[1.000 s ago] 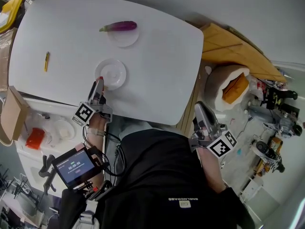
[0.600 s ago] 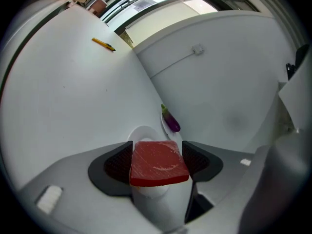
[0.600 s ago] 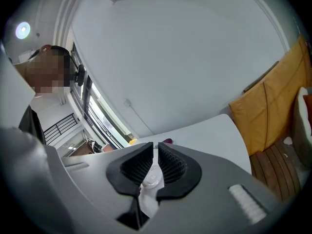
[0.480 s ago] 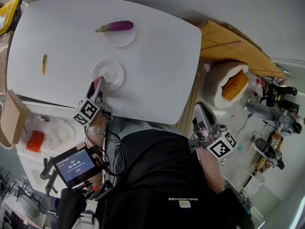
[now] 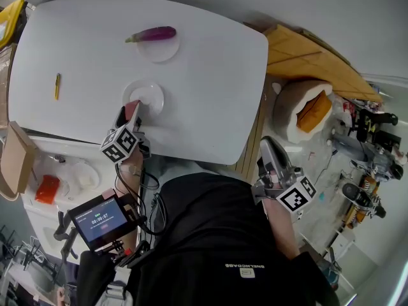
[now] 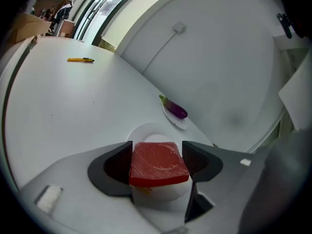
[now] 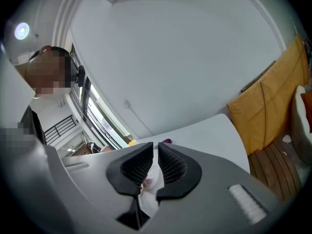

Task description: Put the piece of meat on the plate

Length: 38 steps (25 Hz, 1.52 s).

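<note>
Writing: the handheld screen [image 5: 99,220] at the lower left shows a row of white digits, too small to read. White print on the black shirt [image 5: 245,269] appears upside down and is not legible. Each gripper carries a cube with black-and-white square markers.

Change from a second ago: the left gripper [image 5: 131,111] has rolled about its own axis, so its marker cube now shows a different face. It has barely moved along the table [image 5: 210,88]. The right gripper [image 5: 273,153] is unchanged.

Pose: the left gripper points down at a slant toward the near rim of the plate [image 5: 150,94]. Its jaws are clamped on the piece of meat [image 6: 158,163], a red block held above that rim. The right gripper sits off the table's near right corner, its pads [image 7: 173,165] almost together with nothing between them.

Also on the table: an eggplant [image 5: 152,34] on a second plate [image 5: 160,50] and a yellow pen [image 5: 57,85].
</note>
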Each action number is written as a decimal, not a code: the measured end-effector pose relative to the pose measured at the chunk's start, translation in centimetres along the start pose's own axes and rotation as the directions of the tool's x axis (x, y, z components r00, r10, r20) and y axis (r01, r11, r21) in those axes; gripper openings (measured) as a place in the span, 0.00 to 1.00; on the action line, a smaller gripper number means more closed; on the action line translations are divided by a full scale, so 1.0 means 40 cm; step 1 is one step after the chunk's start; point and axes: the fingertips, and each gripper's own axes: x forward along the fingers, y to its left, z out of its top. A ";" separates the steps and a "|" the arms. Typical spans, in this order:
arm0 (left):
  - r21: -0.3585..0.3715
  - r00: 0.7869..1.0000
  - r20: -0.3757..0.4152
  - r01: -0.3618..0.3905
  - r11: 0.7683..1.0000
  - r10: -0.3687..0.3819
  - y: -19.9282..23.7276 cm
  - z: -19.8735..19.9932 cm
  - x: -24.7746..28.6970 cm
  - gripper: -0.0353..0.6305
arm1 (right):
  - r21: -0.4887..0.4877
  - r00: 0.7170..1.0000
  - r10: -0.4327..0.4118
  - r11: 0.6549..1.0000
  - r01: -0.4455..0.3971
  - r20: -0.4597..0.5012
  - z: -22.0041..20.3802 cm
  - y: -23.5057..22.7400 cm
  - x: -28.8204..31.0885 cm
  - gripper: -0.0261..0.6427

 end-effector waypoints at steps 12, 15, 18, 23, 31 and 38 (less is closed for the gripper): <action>0.234 0.997 -0.034 -0.065 0.970 0.074 -0.024 -0.011 0.022 0.56 | 0.002 1.000 0.004 1.000 -0.004 0.010 -0.002 -0.001 -0.024 0.09; 0.307 0.994 -0.046 -0.076 0.949 0.095 -0.020 -0.019 0.033 0.56 | 0.007 1.000 0.005 1.000 -0.005 0.010 -0.008 0.000 -0.021 0.09; 0.326 0.993 -0.048 -0.086 0.942 0.107 -0.025 -0.025 0.034 0.56 | 0.011 1.000 0.012 1.000 -0.012 0.013 -0.008 0.001 -0.031 0.09; 0.347 0.991 -0.052 -0.099 0.933 0.125 -0.025 -0.026 0.042 0.56 | 0.007 1.000 0.027 1.000 -0.027 0.015 -0.013 0.007 -0.040 0.09; 0.354 0.990 -0.047 -0.111 0.929 0.136 -0.019 -0.017 0.046 0.56 | 0.008 0.999 0.029 1.000 -0.029 0.022 -0.022 0.004 -0.053 0.09; 0.369 0.992 -0.037 -0.098 0.924 0.120 -0.042 -0.013 0.038 0.62 | 0.018 0.999 0.026 0.999 -0.027 0.038 -0.025 -0.004 -0.069 0.09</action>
